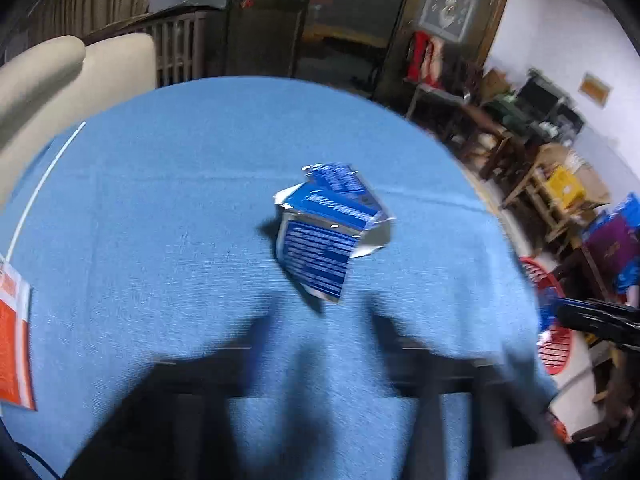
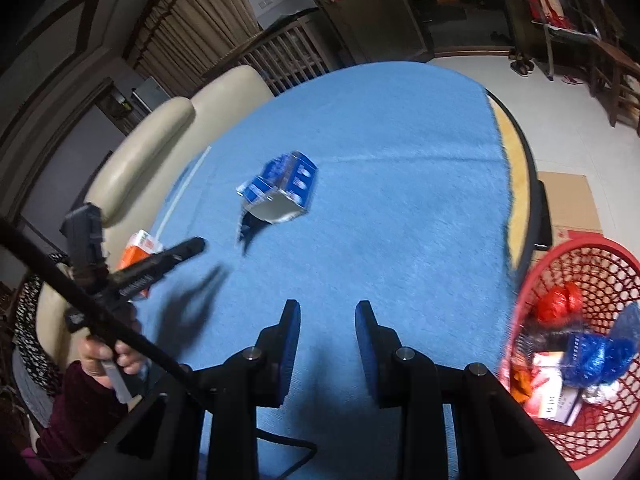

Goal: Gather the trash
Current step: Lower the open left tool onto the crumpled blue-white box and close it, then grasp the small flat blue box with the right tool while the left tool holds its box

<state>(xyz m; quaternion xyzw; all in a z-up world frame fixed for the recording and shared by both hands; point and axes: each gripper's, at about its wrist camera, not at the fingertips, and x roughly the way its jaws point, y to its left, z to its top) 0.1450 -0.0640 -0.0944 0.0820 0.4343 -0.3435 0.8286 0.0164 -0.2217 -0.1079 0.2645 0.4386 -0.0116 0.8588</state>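
We work over a round table (image 2: 400, 160) under a blue cloth (image 1: 180, 200); a cream sofa (image 2: 160, 140) stands behind it, and a red basket (image 2: 580, 272) sits beside its right edge, holding red and blue bags and small boxes. Near the middle of the cloth lies a crushed blue carton (image 1: 324, 232), well ahead of both tools; in our right wrist view its long axis runs from far left to near right, its open grey end (image 2: 276, 208) turned toward us. An orange box (image 1: 14, 340) lies at the left edge. Our right gripper (image 2: 328, 340) hovers above the cloth, fingers parted, grasping nothing; our left gripper (image 1: 316, 340) is blurred, fingers spread apart and empty.
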